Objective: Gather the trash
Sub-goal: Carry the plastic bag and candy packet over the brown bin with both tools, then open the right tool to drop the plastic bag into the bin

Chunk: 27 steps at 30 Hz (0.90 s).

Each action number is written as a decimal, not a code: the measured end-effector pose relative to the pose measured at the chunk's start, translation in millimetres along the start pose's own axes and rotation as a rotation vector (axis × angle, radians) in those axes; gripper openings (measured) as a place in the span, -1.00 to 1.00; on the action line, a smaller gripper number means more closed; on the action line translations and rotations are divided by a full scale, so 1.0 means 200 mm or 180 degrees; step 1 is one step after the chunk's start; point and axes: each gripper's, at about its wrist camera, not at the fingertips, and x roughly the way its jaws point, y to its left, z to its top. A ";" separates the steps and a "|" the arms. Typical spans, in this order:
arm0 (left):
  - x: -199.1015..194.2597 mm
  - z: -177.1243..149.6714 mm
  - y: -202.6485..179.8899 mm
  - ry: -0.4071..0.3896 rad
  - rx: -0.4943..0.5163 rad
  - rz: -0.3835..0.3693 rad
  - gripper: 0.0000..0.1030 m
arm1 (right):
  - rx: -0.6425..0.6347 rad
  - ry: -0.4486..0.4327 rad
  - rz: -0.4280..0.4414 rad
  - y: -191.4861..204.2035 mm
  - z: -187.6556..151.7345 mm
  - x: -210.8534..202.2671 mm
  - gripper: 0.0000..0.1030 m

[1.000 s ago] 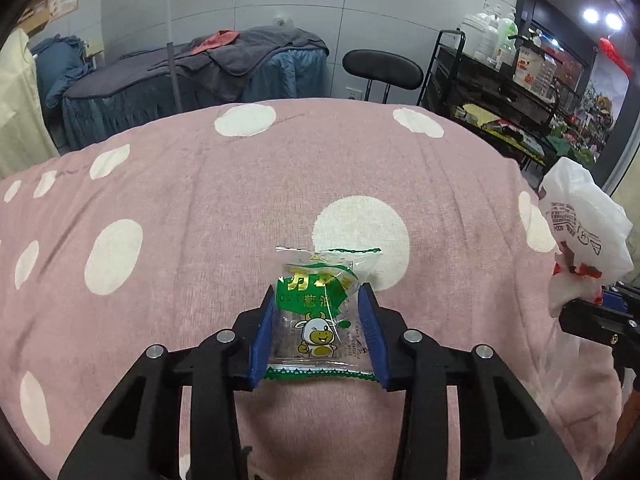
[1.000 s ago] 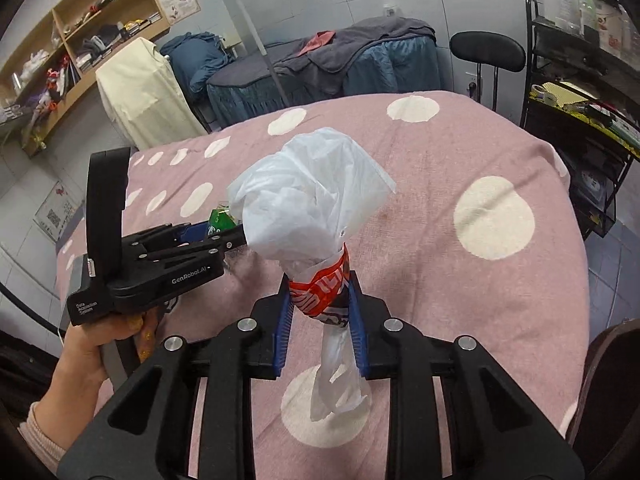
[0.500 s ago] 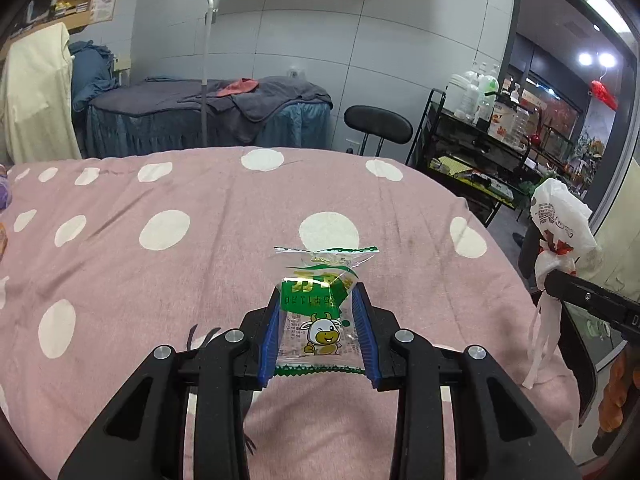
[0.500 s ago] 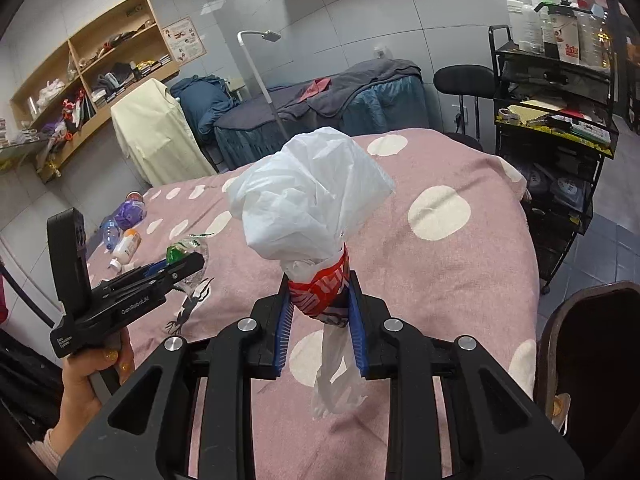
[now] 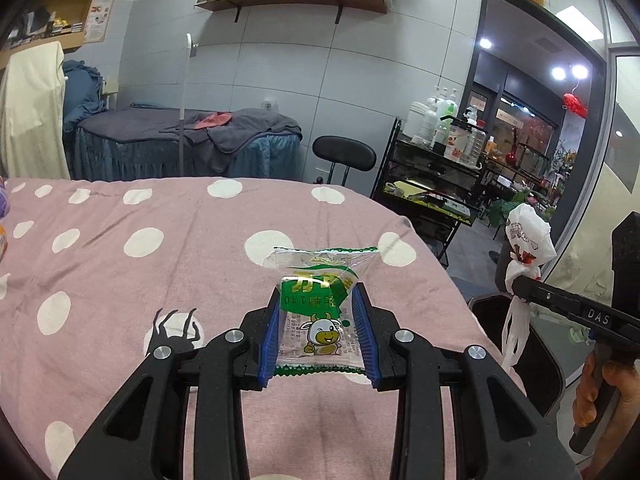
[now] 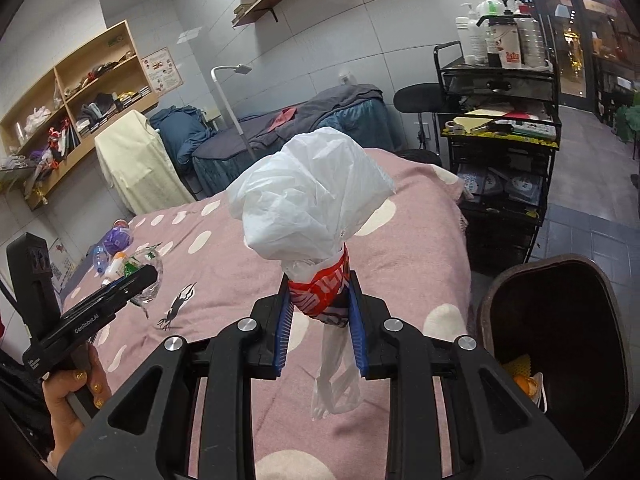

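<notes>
Left tool [image 5: 318, 330]: clamped on a clear snack wrapper [image 5: 316, 308] with a green panel and a cartoon cow; the wrapper is pinched between the blue pads [image 5: 269, 336] and is held upright above the bed, its upper sealed edge projecting past the fingertips.

Right tool [image 6: 318, 326]: clamped on the red-printed neck of a white plastic bag [image 6: 310, 196]; the bunched body of the bag stands above the pads and the thin handles hang below them.

Bed [image 5: 120, 280]: covered by a pink spread with white dots; a black spider-like mark [image 5: 172, 326] is seen on the spread, left of the left tool.

Shown only in right wrist view: a dark brown trash bin [image 6: 560, 344] beside the bed, lower right of the right tool, with yellow and orange scraps inside; a purple bottle [image 6: 117, 238] and further small bottles at the far left part of the bed; the left hand [image 6: 74, 396] gripping the left tool's handle.

Shown only in left wrist view: the wrapper's print, read face-on; the white bag seen from the side at the right edge, clear of the bed.

Shared background: a black cart with bottles [image 6: 496, 60], a black stool [image 5: 344, 154], a blue-draped bed [image 5: 188, 136].
</notes>
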 end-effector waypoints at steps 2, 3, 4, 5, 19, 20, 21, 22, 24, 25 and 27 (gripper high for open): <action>-0.01 0.00 -0.05 -0.0022 -0.0011 -0.0087 -0.36 | 0.0038 -0.0052 -0.0086 -0.05 0.00 -0.05 -0.49; -0.01 -0.01 -0.07 -0.0026 -0.0013 -0.0126 -0.36 | 0.0052 -0.0069 -0.0120 -0.08 0.00 -0.06 -0.49; -0.01 0.00 -0.09 -0.0038 -0.0008 -0.0160 -0.36 | 0.0070 -0.0089 -0.0159 -0.10 0.00 -0.08 -0.49; -0.02 -0.01 -0.12 -0.0046 -0.0005 -0.0183 -0.36 | 0.0092 -0.0115 -0.0208 -0.13 -0.01 -0.11 -0.49; 0.04 -0.04 -0.44 0.0010 0.0142 -0.0579 -0.36 | 0.0289 -0.0178 -0.1059 -0.55 -0.13 -0.31 -0.49; 0.04 -0.04 -0.46 0.0020 0.0154 -0.0602 -0.36 | 0.0283 -0.0164 -0.1115 -0.57 -0.13 -0.31 -0.49; 0.05 -0.04 -0.48 0.0030 0.0173 -0.0621 -0.36 | 0.0273 -0.0139 -0.1173 -0.59 -0.15 -0.30 -0.49; 0.06 -0.04 -0.50 0.0038 0.0185 -0.0639 -0.35 | 0.0269 -0.0107 -0.1211 -0.62 -0.16 -0.29 -0.49; 0.07 -0.04 -0.53 0.0058 0.0203 -0.0676 -0.36 | 0.0284 -0.0036 -0.1264 -0.66 -0.18 -0.26 -0.49; 0.08 -0.04 -0.55 0.0076 0.0216 -0.0703 -0.36 | 0.0301 0.0014 -0.1290 -0.69 -0.20 -0.24 -0.49; 0.09 -0.06 -0.58 0.0101 0.0244 -0.0741 -0.36 | 0.0357 0.0100 -0.1319 -0.73 -0.23 -0.20 -0.49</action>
